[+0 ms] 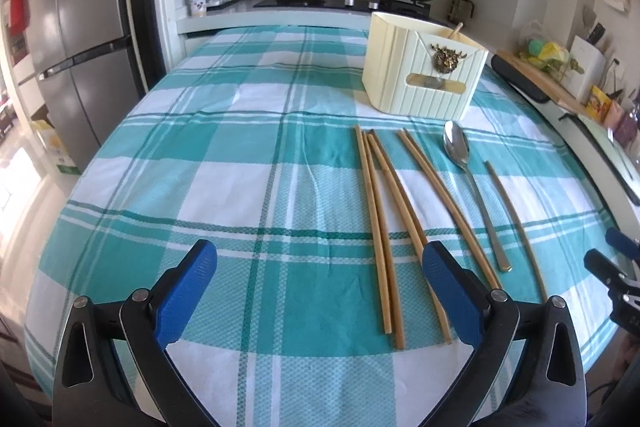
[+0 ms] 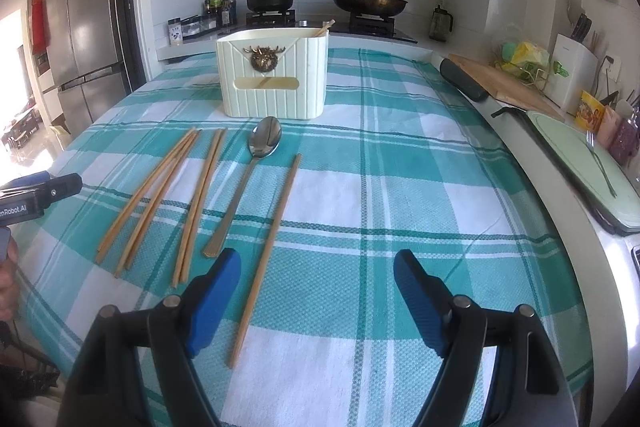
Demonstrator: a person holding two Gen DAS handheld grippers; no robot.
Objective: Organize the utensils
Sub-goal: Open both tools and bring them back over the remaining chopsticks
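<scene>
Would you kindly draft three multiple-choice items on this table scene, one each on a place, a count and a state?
1. Where does the spoon lie?
A. Inside the cream holder
B. On the checked cloth, in front of the cream holder
C. On the stove

2. How many spoons lie on the cloth?
A. One
B. Two
C. Three

3. How is the right tool set?
A. Shut on a chopstick
B. Shut on the spoon
C. Open and holding nothing

Answers:
1 B, its bowl points toward the cream holder on the checked cloth.
2 A, the other loose pieces are wooden chopsticks.
3 C, its blue fingers stand wide apart with only cloth between them.
</scene>
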